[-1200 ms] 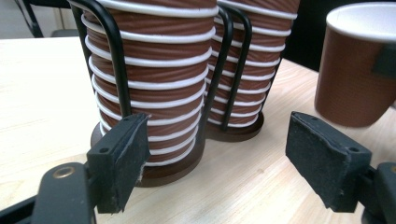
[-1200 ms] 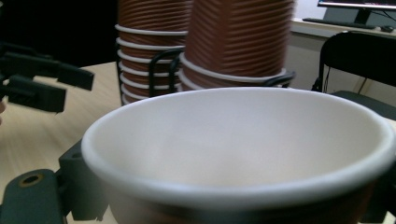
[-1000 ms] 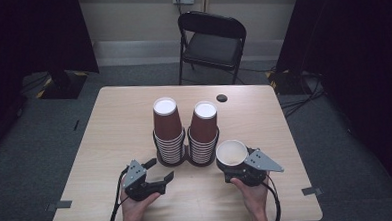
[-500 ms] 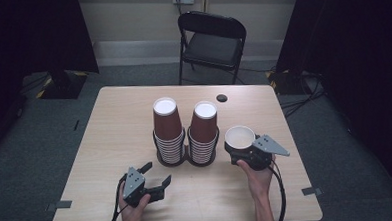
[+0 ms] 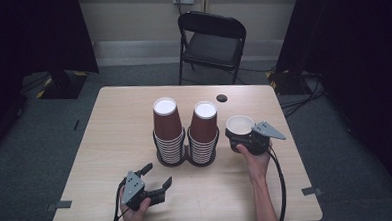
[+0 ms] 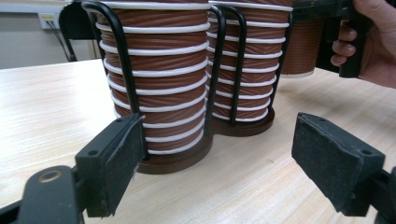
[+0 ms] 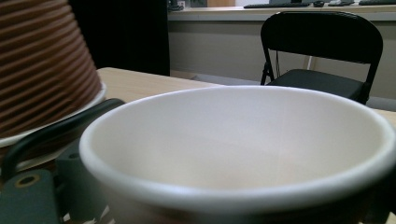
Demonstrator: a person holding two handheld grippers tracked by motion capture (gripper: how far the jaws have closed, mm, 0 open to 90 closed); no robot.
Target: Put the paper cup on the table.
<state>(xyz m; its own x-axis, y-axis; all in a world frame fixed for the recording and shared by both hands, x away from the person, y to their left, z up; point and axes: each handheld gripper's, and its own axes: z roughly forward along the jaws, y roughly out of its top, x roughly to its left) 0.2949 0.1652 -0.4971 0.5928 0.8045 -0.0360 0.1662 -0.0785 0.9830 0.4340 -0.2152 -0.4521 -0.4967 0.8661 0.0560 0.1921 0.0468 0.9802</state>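
Two stacks of brown ribbed paper cups, the left stack [image 5: 167, 129] and the right stack [image 5: 203, 130], stand in a black wire holder [image 5: 186, 158] mid-table. My right gripper [image 5: 241, 138] is shut on a single paper cup [image 5: 240, 125], held upright just right of the stacks; its white inside [image 7: 243, 135] looms close in the right gripper view. My left gripper [image 5: 154, 177] is open near the front edge, jaws wide apart with nothing between them, pointing at the holder's base [image 6: 187, 156]. Its pads [image 6: 119, 158] sit short of the holder.
A small dark disc [image 5: 221, 98] lies near the table's far edge. A black folding chair [image 5: 211, 40] stands beyond the table [image 5: 110, 134]. Cables trail from both grippers toward the front edge.
My right gripper has carried the cup away from the front, up and to the right of the stacks. My left gripper has drawn back toward the front edge.
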